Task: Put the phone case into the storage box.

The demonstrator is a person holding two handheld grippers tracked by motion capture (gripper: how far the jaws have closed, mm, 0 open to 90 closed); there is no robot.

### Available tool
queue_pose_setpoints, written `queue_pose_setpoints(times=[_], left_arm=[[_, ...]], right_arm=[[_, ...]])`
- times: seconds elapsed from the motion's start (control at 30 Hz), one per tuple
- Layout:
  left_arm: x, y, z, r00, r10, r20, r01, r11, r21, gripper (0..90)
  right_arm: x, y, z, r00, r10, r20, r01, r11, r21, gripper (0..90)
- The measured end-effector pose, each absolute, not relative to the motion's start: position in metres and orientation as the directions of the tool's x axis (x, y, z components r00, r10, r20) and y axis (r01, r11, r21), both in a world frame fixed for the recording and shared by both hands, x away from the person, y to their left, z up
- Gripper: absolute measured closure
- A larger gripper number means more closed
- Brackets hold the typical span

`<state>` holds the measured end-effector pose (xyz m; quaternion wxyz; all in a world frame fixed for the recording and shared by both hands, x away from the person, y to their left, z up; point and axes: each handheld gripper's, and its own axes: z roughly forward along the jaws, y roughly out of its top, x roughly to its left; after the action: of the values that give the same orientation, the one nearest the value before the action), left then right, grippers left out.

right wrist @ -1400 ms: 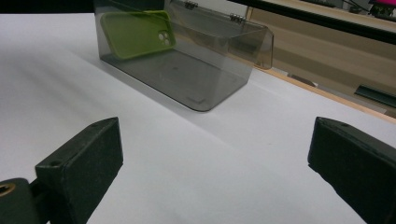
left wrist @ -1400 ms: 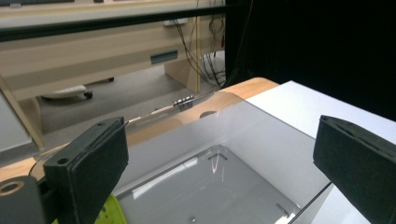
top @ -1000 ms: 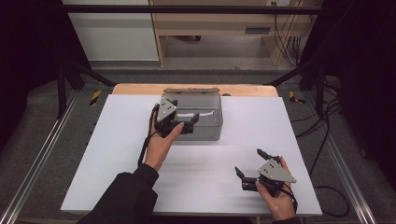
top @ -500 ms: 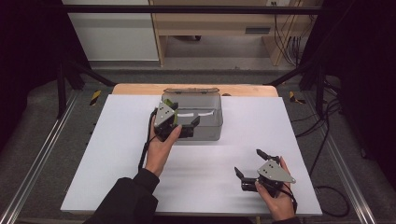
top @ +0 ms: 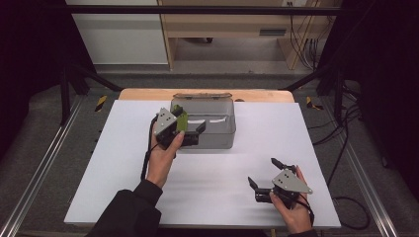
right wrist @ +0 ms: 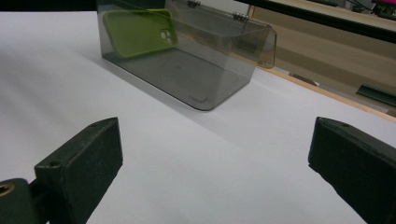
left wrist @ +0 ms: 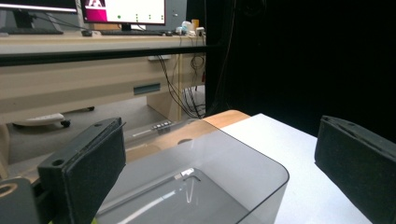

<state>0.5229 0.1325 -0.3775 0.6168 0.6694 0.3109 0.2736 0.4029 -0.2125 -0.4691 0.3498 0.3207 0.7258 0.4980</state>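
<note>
Left gripper: jaws wide apart, hovering at the box's left front corner, gripping nothing.
Right gripper: jaws spread, low over the table, well apart from the box.
Box: clear grey, lid open, at the table's far edge.
Phone case: green, leaning inside the box against its wall.

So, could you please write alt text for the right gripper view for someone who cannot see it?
A smoky see-through box stands on a white table with its hinged lid open, and a green phone case leans inside at its left end. The right gripper is in the foreground, its two black jaws wide apart with nothing between them.
</note>
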Motion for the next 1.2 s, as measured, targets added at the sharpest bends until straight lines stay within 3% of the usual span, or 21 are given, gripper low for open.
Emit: queue_pose_setpoints(times=[1.2], left_arm=[[0.515, 0.188, -0.350, 0.622, 0.783, -0.003, 0.041, -0.028, 0.999, 1.1]], right_arm=[[0.402, -0.211, -0.468, -0.555, 0.813, -0.179, 0.123, 0.293, 0.948, 2.9]])
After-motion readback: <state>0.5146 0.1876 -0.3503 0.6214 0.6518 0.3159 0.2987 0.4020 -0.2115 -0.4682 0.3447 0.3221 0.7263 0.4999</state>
